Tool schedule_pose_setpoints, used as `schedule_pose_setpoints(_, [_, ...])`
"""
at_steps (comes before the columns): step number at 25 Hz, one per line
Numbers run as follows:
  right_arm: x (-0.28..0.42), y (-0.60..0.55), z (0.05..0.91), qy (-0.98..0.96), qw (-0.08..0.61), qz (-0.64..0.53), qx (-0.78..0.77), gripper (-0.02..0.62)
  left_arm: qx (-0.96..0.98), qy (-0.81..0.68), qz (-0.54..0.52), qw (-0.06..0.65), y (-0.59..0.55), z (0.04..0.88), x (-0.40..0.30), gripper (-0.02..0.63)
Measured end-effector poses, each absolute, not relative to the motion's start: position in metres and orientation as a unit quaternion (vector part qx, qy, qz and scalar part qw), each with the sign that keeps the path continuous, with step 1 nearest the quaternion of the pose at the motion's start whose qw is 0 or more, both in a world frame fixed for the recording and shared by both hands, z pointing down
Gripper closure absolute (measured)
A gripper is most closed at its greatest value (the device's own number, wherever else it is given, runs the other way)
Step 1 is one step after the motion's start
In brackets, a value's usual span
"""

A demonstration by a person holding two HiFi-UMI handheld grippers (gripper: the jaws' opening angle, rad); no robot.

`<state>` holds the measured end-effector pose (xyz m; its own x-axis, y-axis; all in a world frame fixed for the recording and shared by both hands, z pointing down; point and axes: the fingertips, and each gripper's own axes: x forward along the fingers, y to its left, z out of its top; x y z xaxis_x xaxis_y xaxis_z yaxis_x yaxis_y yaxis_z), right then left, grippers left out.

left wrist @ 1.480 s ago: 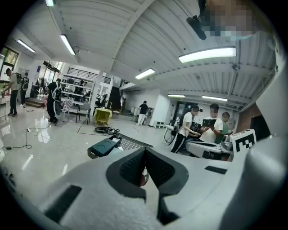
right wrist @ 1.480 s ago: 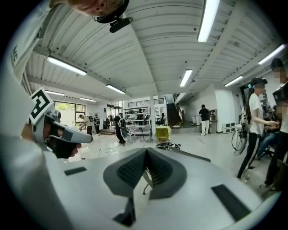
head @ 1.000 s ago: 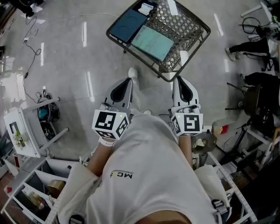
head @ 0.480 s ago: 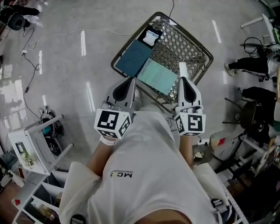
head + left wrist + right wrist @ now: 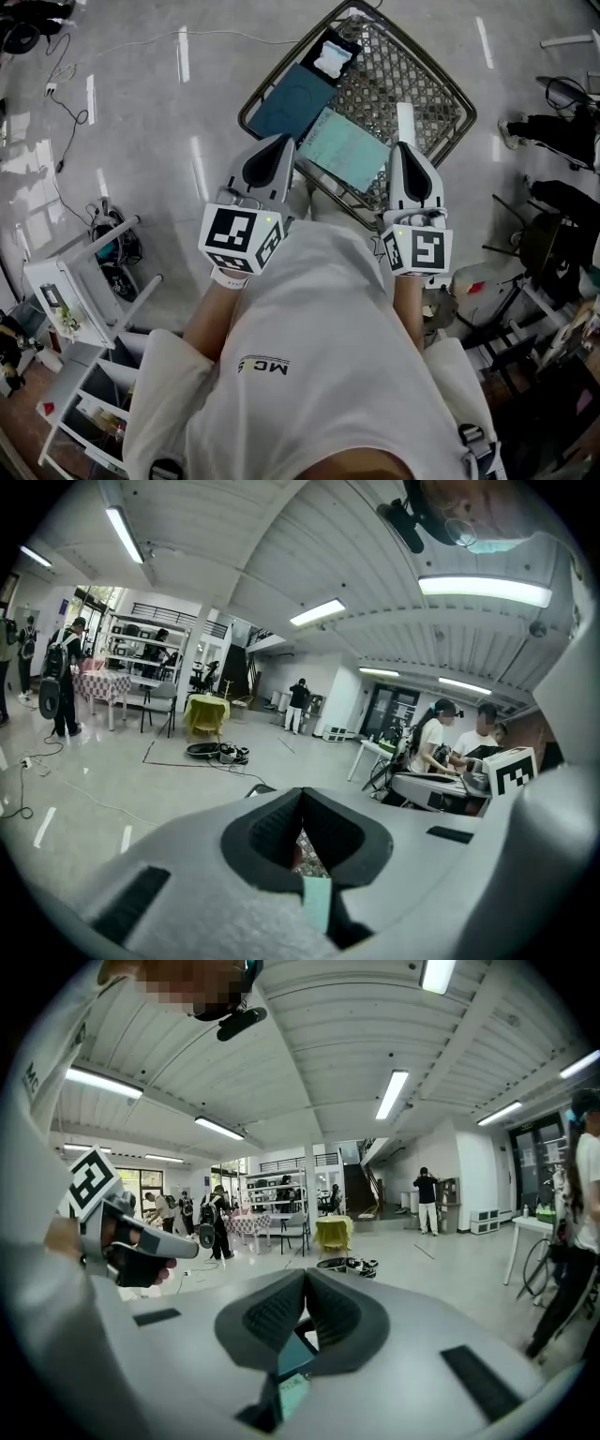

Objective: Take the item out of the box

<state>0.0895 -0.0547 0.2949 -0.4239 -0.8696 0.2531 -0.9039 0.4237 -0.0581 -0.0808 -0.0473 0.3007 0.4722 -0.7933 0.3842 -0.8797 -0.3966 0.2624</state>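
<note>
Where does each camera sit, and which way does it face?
Head view: on the person's head, steeply down at the basket on the floor; shows shirt, forearms, left gripper, right gripper.
Left gripper view: on that gripper, along its shut jaws, roughly level; right gripper's cube at right.
Right gripper view: likewise, jaws shut; left gripper and hand at left.
Shared: both gripper views catch the yellow table.

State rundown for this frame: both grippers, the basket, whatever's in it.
left gripper: shut, empty.
right gripper: shut, empty.
wire basket: upright, open-topped, loaded.
dark blue flat item: lying flat in the basket.
pale green pack: lying flat in the basket, beside the blue one.
small black box: in the basket, something white on it.
</note>
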Motion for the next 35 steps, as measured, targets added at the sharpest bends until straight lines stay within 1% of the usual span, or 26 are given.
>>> schedule_pose_setpoints(12, [0.100,-0.101,0.318,-0.840,0.100,0.086,0.527,0.577,0.844,-0.459,0.146,0.238,-0.099,0.346,-0.044,0.583])
schedule_pose_setpoints(23, [0.113,-0.150,0.363,-0.829,0.118,0.104,0.537,0.577,0.844,-0.430,0.207,0.245,-0.163,0.419,-0.027,0.581])
schedule_pose_setpoints(35, [0.101,-0.154,0.422,-0.825,0.123,0.148,0.531,0.577,0.845,-0.406,0.254,0.237,-0.211,0.497,-0.017,0.580])
